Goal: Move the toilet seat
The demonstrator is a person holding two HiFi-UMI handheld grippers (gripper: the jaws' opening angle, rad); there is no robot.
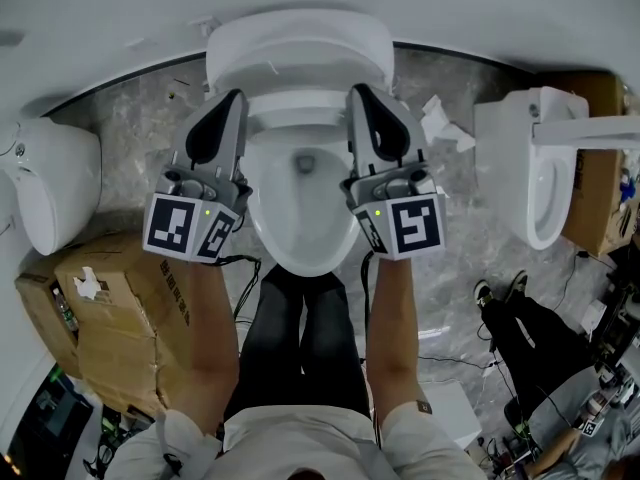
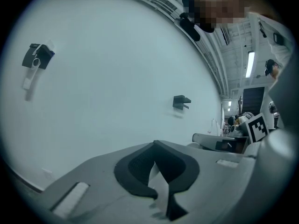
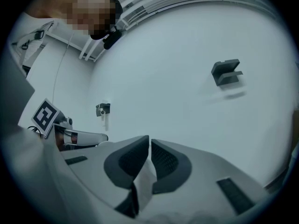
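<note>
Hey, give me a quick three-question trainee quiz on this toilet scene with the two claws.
1. True or false: the left claw and right claw are both shut.
2. What lies on the floor at the person's left? A) cardboard box B) bucket C) mop
3. Fill in: in the head view, the white ___ shows between the two claws.

Key: 1 true; 2 A; 3 toilet bowl.
</note>
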